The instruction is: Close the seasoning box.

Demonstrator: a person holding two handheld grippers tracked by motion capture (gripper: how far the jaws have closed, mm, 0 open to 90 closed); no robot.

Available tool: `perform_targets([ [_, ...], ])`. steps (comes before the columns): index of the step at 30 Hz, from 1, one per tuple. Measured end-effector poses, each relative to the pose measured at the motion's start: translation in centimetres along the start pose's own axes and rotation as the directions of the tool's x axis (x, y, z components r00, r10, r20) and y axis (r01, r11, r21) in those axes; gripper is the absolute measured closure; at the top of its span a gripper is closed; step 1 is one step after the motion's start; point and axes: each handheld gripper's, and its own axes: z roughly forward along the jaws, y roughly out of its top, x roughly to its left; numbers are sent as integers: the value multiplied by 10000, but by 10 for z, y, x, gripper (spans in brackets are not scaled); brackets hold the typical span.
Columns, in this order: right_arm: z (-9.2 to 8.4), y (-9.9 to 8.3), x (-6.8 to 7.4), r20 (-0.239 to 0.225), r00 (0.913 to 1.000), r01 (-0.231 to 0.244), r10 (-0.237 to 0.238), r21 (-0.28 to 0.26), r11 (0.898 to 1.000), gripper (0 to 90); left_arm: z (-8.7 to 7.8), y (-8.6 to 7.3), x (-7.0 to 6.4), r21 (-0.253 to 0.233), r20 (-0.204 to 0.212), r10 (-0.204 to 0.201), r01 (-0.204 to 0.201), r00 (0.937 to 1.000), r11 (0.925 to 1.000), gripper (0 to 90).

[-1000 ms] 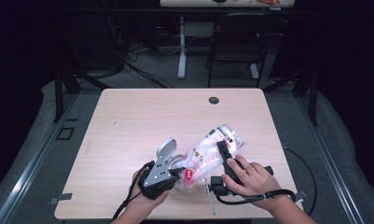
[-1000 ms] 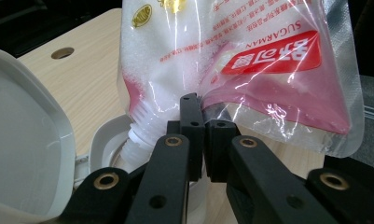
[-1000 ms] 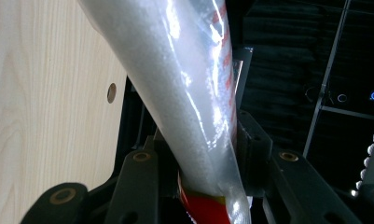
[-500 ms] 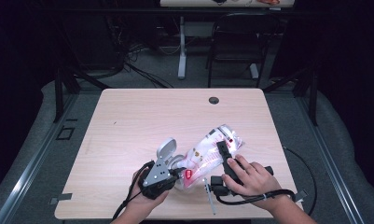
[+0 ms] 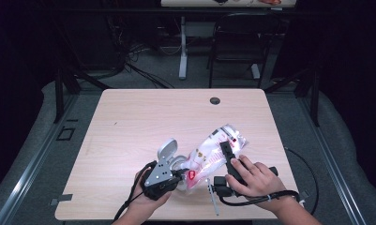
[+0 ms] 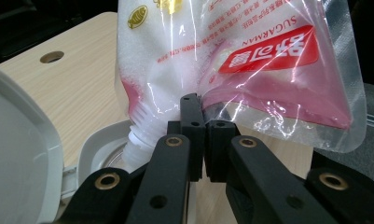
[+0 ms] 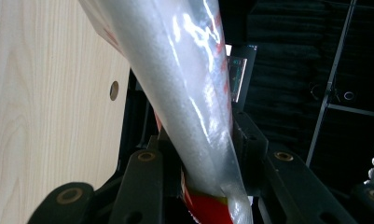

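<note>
Sugar bag clamped by both the left gripper and right gripper, spout over white container; keep spout centred, tilt slowly

We cannot read the small print on the bag, whose top is cut off by the upper edge in both gripper views, while its spout hides the container opening and the lid runs off the left edge.
</note>
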Motion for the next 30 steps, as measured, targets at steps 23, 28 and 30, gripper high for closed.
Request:
perform_targets([
  [23, -2, -6, -10, -217, 9998, 17, -16, 45, 10000, 727, 2, 8, 1, -225, 502, -385, 396, 9980, 9990, 888],
  [28, -3, -8, -10, -251, 9997, 49, -46, 141, 9999, 736, 4, 9, 0, -194, 506, -302, 312, 9983, 9993, 888],
  [30, -3, -8, -10, -279, 9996, 24, -20, 137, 9999, 739, 4, 9, 0, -223, 486, -330, 341, 9983, 9992, 888],
])
